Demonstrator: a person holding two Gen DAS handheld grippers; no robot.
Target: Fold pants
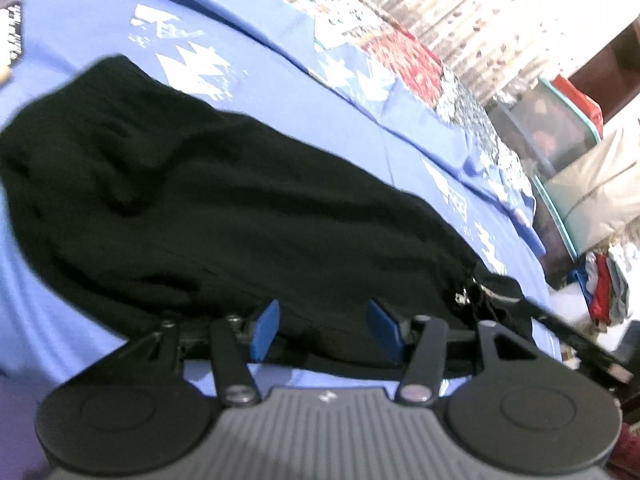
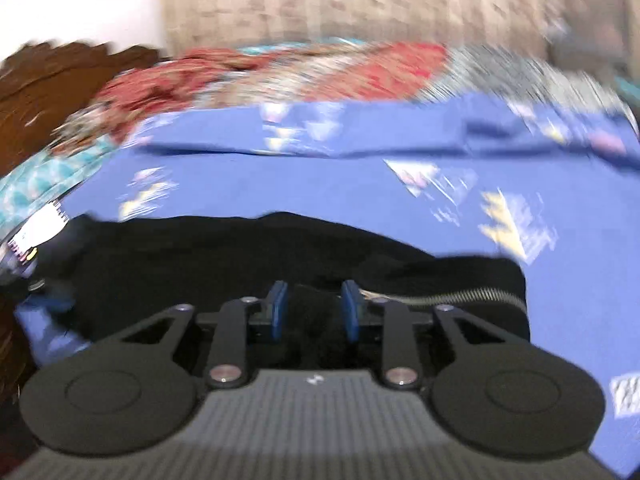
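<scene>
Black pants (image 1: 208, 216) heaped on blue patterned sheet (image 1: 280, 92), running from 10 o'clock to 4 o'clock in left wrist view, zipper (image 1: 466, 296) at 4 o'clock. Left gripper (image 1: 326, 330) parted about halfway over dark cloth; grip impossible to confirm. Right gripper (image 2: 314, 310) narrowly parted, dark cloth (image 2: 312, 320) between 2 pads, pressing unclear. Heavy blur, folds lost in black, quilt (image 2: 280, 68) smeared at 12 o'clock

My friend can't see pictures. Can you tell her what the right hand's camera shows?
The right gripper has a bunch of the black pants between its blue fingers, beside the pants' zipper. The pants lie on a blue bedsheet with white patterns. The picture is blurry.
</scene>
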